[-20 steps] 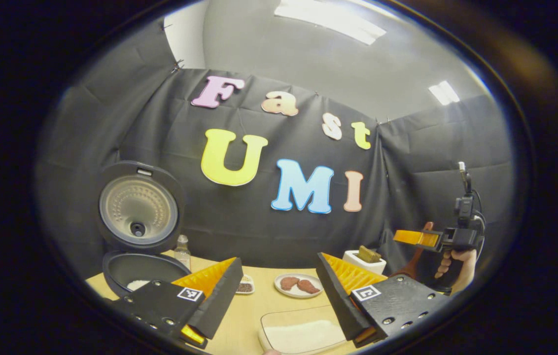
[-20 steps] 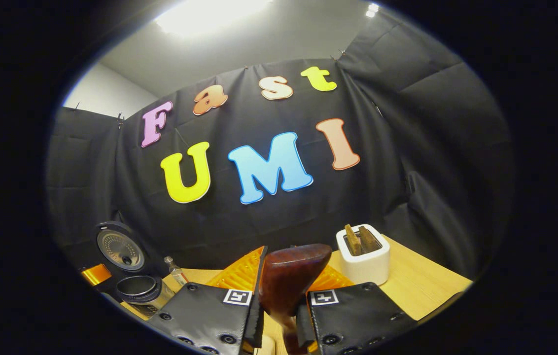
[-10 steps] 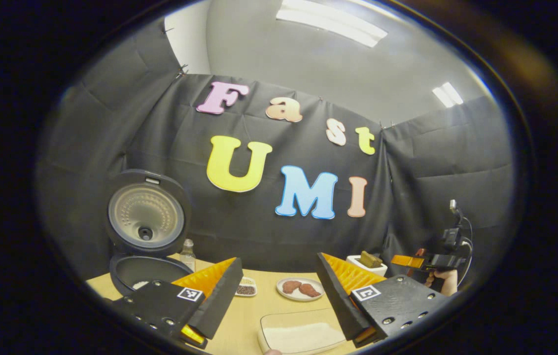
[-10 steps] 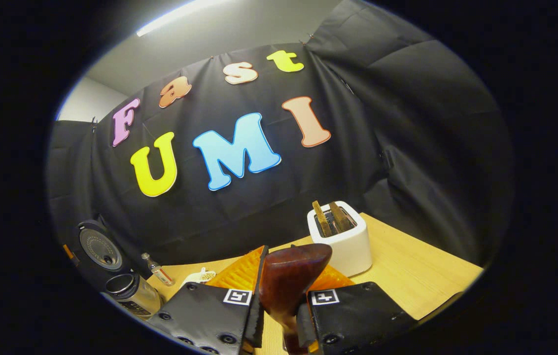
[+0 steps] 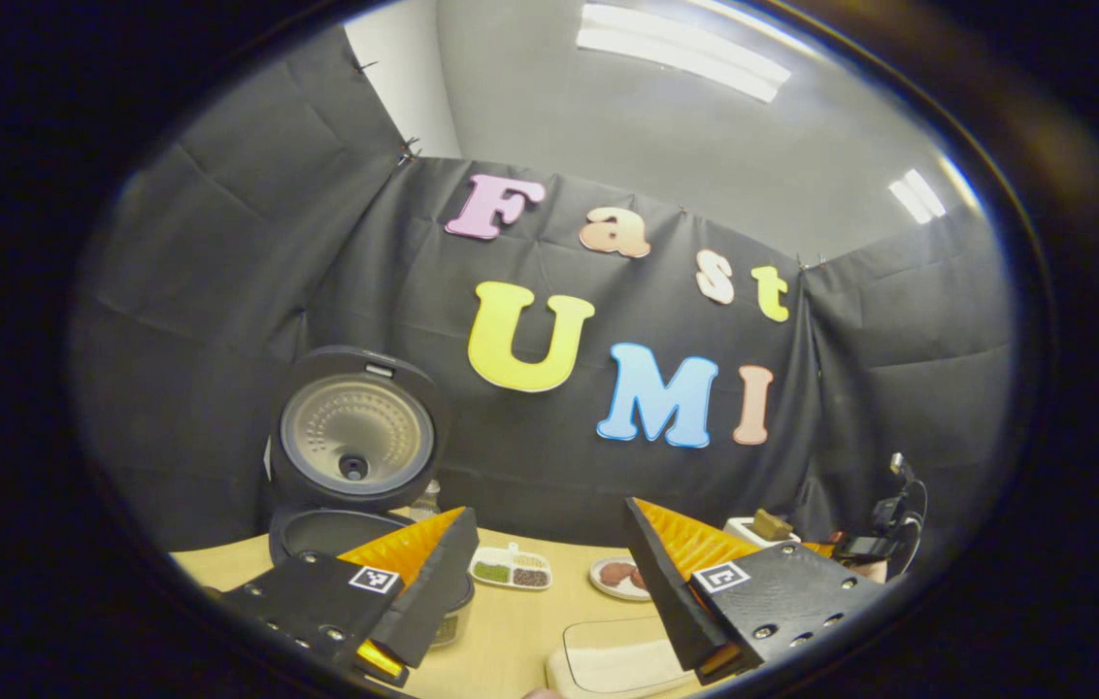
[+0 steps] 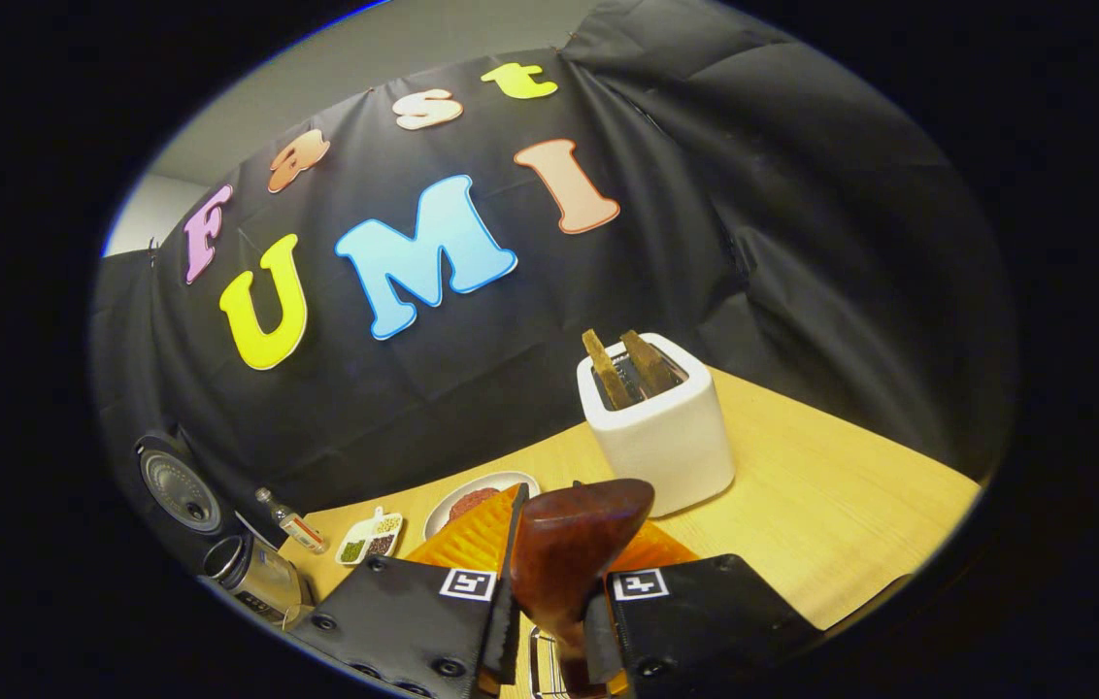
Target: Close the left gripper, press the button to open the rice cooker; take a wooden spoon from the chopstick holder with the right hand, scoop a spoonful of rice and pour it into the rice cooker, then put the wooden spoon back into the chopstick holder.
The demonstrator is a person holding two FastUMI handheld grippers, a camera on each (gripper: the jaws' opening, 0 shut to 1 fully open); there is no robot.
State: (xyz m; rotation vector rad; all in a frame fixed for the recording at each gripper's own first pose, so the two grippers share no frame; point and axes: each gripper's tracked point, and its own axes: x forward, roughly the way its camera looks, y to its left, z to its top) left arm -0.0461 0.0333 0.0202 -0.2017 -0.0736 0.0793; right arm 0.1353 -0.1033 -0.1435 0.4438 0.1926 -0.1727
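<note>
In the left gripper view we see our left gripper with its fingers spread apart over the wooden table, the rice cooker standing lid-up beyond the left finger, a divided dish of beans and a tray of rice ahead. In the right gripper view our right gripper is clamped on the wooden spoon, whose bowl hides part of the table; a white toaster stands just behind, the rice cooker far left.

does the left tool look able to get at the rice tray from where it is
Probably yes. The left tool hangs open right above the rice tray, with bare table around it and nothing in between.
</note>
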